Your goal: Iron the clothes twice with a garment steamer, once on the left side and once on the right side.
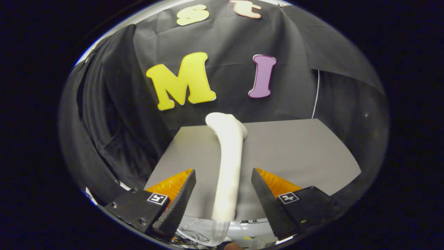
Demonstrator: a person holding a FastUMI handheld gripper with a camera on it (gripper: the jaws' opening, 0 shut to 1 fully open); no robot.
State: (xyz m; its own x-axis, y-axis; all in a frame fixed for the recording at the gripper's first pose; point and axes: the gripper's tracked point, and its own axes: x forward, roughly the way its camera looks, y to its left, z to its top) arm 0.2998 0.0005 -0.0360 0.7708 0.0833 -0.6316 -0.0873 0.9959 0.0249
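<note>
At the bottom of the frame, the gripper point(223, 192) stands with its two fingers spread wide apart, one to the lower left and one to the lower right, each finger point(180, 203) carrying a ribbed inner face and a small square marker on its block. The jaws are open and press on nothing.

Between the fingers, apart from both, runs the white, smooth, long-handled garment steamer point(229, 163). Its handle passes through the gap in the lower centre of the frame and rises toward the middle, where it ends in a wider, rounded head bent slightly to the left. The lower end of the handle goes down past the near edge of the surface into a pale ribbed hose point(219, 231) at the bottom centre; whether the steamer lies on the surface or is held above it cannot be told.

Under and beyond the steamer spreads a flat grey board point(298, 152), filling the centre and right of the frame. Behind it and around it hangs the black cloth wall point(114, 114) of the booth, folded in deep pleats at the left. A thin white cord point(316, 93) drops down the cloth at the upper right of the board.
</note>
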